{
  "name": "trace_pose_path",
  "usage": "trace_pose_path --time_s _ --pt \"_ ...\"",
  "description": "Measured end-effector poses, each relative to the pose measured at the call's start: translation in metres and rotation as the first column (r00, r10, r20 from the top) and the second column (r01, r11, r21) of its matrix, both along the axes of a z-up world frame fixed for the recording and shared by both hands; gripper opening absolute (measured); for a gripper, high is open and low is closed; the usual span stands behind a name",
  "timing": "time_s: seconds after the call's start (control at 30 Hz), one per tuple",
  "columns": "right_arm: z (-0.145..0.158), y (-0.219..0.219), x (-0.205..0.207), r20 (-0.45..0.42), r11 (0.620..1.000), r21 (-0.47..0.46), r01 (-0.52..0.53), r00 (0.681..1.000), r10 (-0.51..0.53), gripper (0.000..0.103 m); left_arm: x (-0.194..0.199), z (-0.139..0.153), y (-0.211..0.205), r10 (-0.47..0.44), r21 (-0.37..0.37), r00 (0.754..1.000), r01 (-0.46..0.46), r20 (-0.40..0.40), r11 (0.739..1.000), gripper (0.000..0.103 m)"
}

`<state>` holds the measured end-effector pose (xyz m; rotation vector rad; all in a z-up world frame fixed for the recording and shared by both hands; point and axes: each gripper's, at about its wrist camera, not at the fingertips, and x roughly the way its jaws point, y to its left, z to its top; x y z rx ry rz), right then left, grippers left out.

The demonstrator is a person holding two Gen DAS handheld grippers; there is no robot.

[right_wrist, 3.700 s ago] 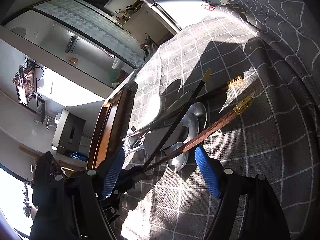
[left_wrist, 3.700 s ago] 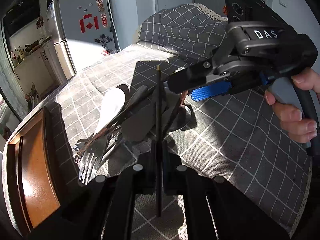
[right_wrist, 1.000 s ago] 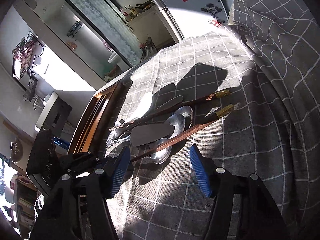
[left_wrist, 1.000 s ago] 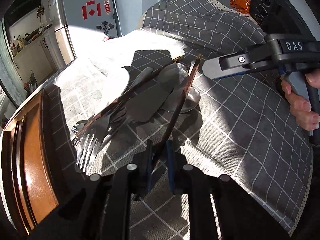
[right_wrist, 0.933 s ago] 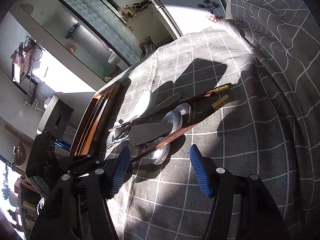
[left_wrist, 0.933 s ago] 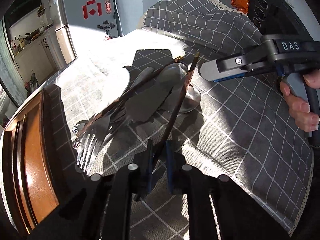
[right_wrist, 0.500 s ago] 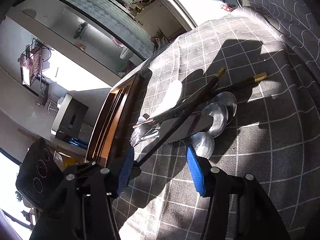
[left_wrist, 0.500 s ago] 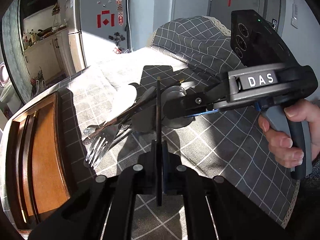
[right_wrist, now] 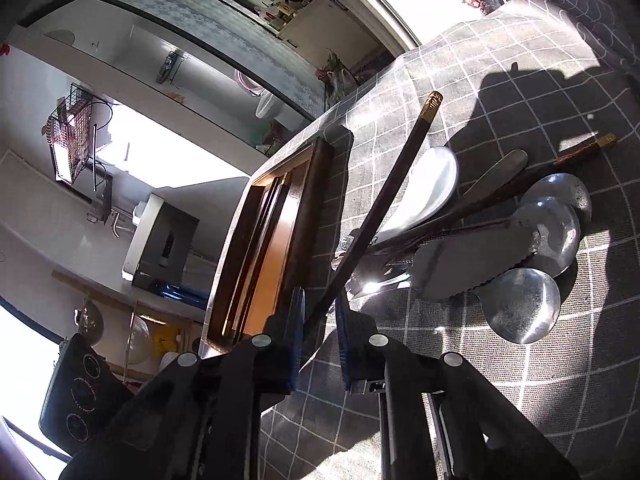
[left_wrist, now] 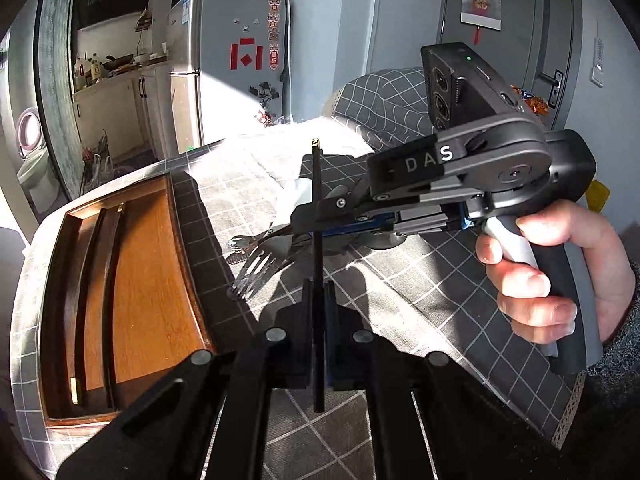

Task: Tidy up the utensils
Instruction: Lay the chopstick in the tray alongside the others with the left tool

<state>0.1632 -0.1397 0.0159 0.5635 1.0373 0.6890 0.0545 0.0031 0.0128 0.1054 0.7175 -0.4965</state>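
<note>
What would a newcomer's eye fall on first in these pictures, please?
Probably the dark chopstick standing up from the shut left tongs, with the right tongs crossing it. Next, the heap of spoons and a fork on the checked tablecloth, beside the wooden tray.

Your right gripper's dark body covers most of the heaped steel cutlery; only a silver fork's tines show, and the brown wooden tray hides partly behind your left fingers.
</note>
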Motion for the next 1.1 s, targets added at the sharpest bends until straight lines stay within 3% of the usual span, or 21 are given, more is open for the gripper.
trace_pose_path --time_s 0.17,0.3,0.43,0.6,0.67,0.73,0.77,0.8,0.9,0.93,1.0,1.03,1.1 --pt "0.014 0.068 0.017 0.034 0.992 -0.051 -0.113 0.993 0.114 0.013 0.000 0.005 0.040 0.110 0.016 0.994 -0.110 -0.003 0.994 0.006" --pt "0.011 0.124 0.040 0.019 0.975 -0.094 -0.202 0.979 0.205 0.013 0.010 0.003 0.078 0.226 0.024 0.974 -0.225 -0.026 0.974 0.006" --pt "-0.002 0.165 0.062 -0.026 0.961 -0.152 -0.233 0.972 0.232 0.013 0.029 -0.007 0.102 0.294 0.061 0.953 -0.290 -0.076 0.955 0.006" --pt "-0.019 0.185 0.073 -0.061 0.941 -0.232 -0.246 0.969 0.239 0.016 0.045 -0.019 0.112 0.333 0.090 0.936 -0.324 -0.111 0.942 0.006" --pt "-0.020 0.189 0.071 -0.052 0.935 -0.256 -0.244 0.970 0.238 0.029 0.047 -0.023 0.111 0.343 0.098 0.932 -0.333 -0.118 0.938 0.006" --pt "-0.015 0.185 0.066 -0.032 0.936 -0.269 -0.229 0.973 0.229 0.060 0.048 -0.027 0.112 0.350 0.107 0.928 -0.339 -0.123 0.935 0.006" --pt "-0.011 0.181 0.063 -0.011 0.937 -0.279 -0.212 0.976 0.218 0.067 0.048 -0.029 0.113 0.356 0.110 0.926 -0.344 -0.127 0.933 0.006" --pt "-0.008 0.176 0.060 0.004 0.937 -0.282 -0.208 0.976 0.218 0.072 0.048 -0.030 0.113 0.359 0.111 0.924 -0.347 -0.131 0.931 0.006" --pt "0.006 0.152 0.050 0.035 0.942 -0.269 -0.202 0.975 0.219 0.073 0.047 -0.030 0.114 0.357 0.101 0.926 -0.346 -0.123 0.933 0.006" --pt "0.012 0.138 0.046 0.051 0.946 -0.260 -0.193 0.976 0.213 0.075 0.046 -0.030 0.114 0.348 0.098 0.930 -0.338 -0.116 0.936 0.008" --pt "0.024 0.104 0.039 0.077 0.956 -0.243 -0.166 0.979 0.189 0.079 0.039 -0.025 0.111 0.331 0.088 0.939 -0.323 -0.090 0.942 0.032" --pt "0.030 0.085 0.036 0.091 0.960 -0.239 -0.144 0.981 0.170 0.081 0.035 -0.020 0.108 0.312 0.064 0.947 -0.308 -0.071 0.949 0.054" --pt "0.040 0.041 0.031 0.116 0.967 -0.242 -0.083 0.987 0.114 0.081 0.027 -0.010 0.099 0.270 0.036 0.962 -0.269 -0.040 0.962 0.060"
